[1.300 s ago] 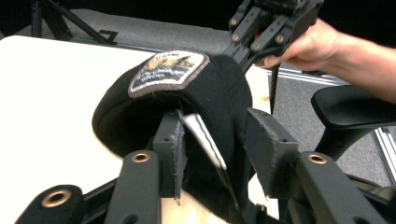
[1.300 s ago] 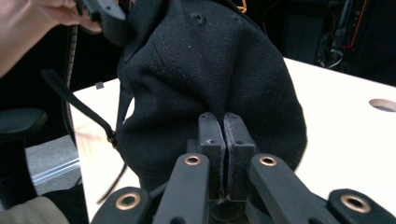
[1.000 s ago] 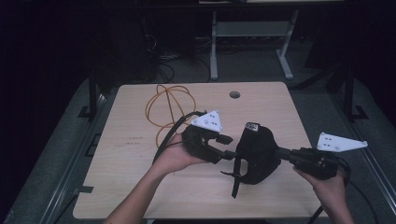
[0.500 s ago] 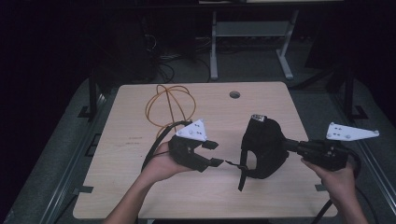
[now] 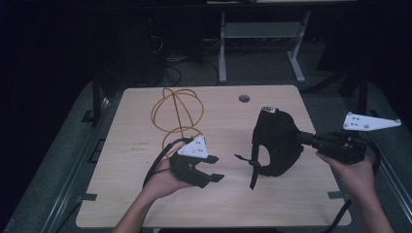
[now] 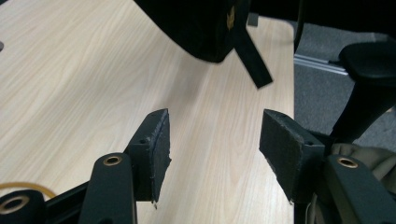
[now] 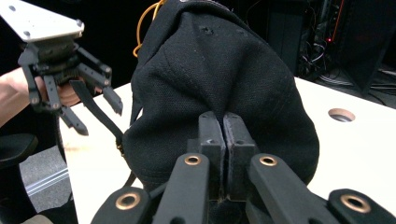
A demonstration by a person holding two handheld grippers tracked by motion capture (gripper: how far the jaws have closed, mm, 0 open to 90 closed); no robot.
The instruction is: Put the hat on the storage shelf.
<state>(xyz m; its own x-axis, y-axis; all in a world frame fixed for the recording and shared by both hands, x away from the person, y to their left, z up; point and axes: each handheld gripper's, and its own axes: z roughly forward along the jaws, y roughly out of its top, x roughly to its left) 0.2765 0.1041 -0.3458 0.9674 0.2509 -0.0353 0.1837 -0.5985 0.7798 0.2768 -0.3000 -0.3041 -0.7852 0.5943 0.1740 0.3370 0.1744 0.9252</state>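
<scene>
Hovering low over the pale wood-grain bench [image 5: 145,194], the left tongs [image 5: 211,169] sit at the left of the high view, black and topped with a grey 3-cornered plate. Their jaws have just been opening and now stand about half apart, with nothing between the pads except bare bench, as the left gripper view confirms [image 6: 212,154]. Behind them a loop of thin orange cable [image 5: 177,114] lies on the bench.

To the right, the black fabric cap [image 5: 274,141] hangs clear of the bench, crown towards the far edge, its long axis running roughly front to back. A narrow black adjustment strap [image 5: 252,172] dangles from its near lower edge on the side facing the left tongs; in the left gripper view that strap [image 6: 252,58] hangs just ahead of and above the open pads, near but not touching.

Further right, the right tongs [image 5: 303,138] are fully closed, pinching a fold of the cap's cloth [image 7: 223,135] and carrying the whole cap.

The left tongs are the free ones and the nearer to the strap; I judge that catching it takes a short reach forward and slightly up.
</scene>
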